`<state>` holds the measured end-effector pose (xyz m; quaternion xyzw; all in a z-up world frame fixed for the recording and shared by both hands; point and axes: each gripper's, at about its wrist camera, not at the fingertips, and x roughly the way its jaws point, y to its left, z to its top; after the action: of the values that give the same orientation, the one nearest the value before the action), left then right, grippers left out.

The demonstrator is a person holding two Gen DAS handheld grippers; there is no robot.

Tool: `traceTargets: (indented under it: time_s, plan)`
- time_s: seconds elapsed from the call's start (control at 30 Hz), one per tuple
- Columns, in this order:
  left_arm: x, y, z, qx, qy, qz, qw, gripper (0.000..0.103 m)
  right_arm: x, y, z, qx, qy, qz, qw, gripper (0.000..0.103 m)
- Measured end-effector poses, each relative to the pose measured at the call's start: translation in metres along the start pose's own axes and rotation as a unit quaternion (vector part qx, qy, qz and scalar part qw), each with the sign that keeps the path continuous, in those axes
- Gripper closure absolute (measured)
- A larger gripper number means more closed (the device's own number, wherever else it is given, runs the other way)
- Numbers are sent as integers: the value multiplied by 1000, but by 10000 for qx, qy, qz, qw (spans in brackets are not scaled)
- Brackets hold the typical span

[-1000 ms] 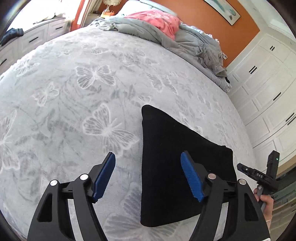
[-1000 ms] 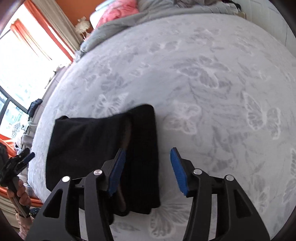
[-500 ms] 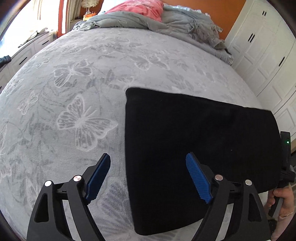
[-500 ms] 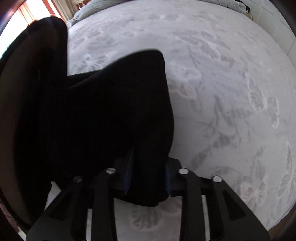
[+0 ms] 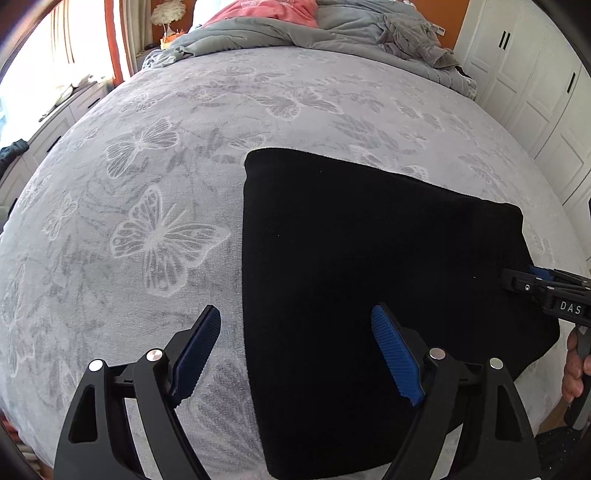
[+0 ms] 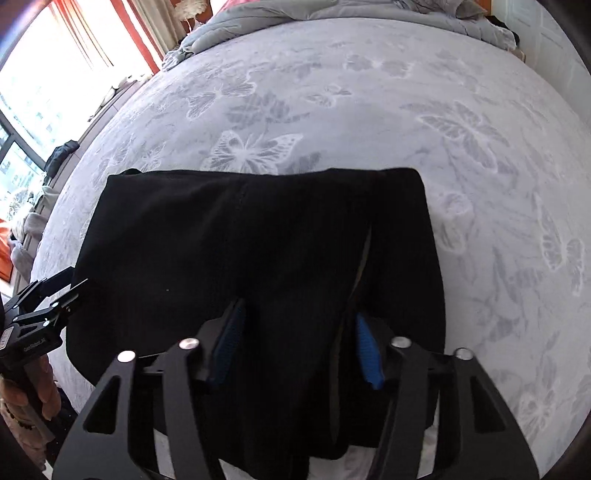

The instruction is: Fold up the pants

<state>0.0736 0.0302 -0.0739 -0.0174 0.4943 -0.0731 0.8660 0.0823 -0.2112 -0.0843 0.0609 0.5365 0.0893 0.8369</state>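
Folded black pants [image 5: 369,258] lie flat on the grey butterfly-print bedspread [image 5: 147,184]. My left gripper [image 5: 299,350] is open above the pants' left edge, one finger over the bedspread, one over the cloth, holding nothing. In the right wrist view the pants [image 6: 221,240] fill the near middle. My right gripper [image 6: 299,343] straddles a raised fold of the black cloth, with its blue pads partly apart on either side of it. The right gripper also shows in the left wrist view [image 5: 546,291] at the pants' right edge.
A crumpled grey duvet [image 5: 295,29] and a pink pillow [image 5: 280,7] lie at the head of the bed. White wardrobes [image 5: 535,92] stand on the right. A window and low white drawers [image 5: 48,122] are on the left.
The right gripper closed on the pants' edge, lifted and carried it over, and its jaws have now widened with the cloth lying flat. The left gripper moved in closer over the pants.
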Motion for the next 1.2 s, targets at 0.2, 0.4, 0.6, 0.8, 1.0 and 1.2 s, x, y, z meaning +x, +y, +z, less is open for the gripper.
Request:
traceTargets:
  time_s: [0.2,0.4,0.6,0.8,1.0,1.2]
  plan:
    - [-12,3,0,-3,-112,60,9999,22,-32,49,12,-201,-658,323,9971,88]
    - [-52,20,-2,-91,-627,-2,9980,22,-124,123,65,-846,-1532,1266,9764,88]
    - [-83,44,-1,-333,-1051,-106,9938,16,-105,72,50,-637,-966,665,9911,88]
    - [-55,42,-1,-418,-512,-284,9974,16,-24,-5,18,340,-134,437,9984,88]
    - [-49,23,0,-201,-509,-232,9982,16,-15,-5,12,-43,65,190,9998,81]
    - [-34,14,-1,-162,-305,-346,9988,16,-55,-16,6,-201,-786,-148,9966,51]
